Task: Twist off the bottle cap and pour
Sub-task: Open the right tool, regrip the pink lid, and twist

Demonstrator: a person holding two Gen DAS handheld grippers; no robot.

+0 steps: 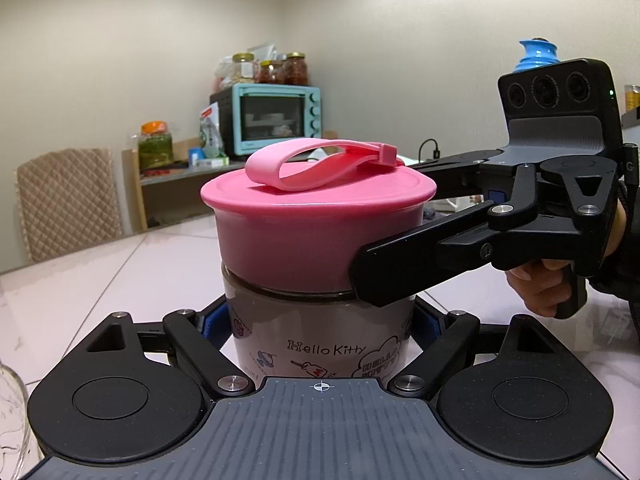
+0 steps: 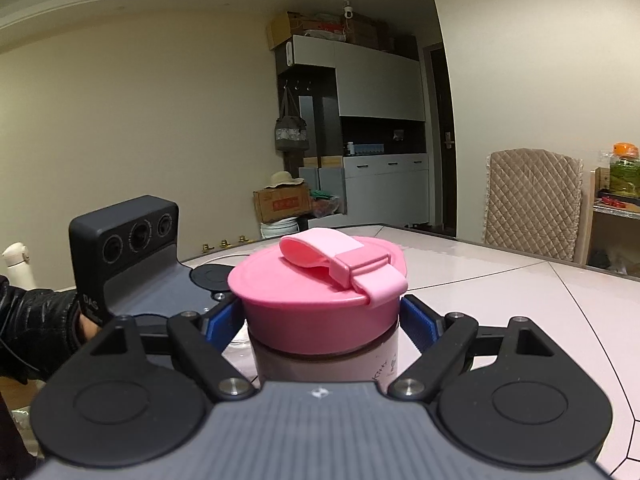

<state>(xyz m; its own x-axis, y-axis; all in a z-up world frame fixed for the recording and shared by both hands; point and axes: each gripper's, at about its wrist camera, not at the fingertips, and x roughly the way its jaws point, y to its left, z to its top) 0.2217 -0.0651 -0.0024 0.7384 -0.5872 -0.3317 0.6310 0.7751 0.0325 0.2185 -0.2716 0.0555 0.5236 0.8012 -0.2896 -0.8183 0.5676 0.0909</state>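
Left fingers (image 1: 216, 322) clamp bottle (image 1: 320, 336); right fingers (image 2: 420, 320) clamp cap (image 2: 316, 304).

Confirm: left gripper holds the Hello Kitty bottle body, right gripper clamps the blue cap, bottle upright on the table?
Not quite: the cap is pink, not blue, plain in both wrist views. The rest holds: the left gripper holds the Hello Kitty bottle body, the right gripper clamps the cap, and the bottle stands upright on the table.
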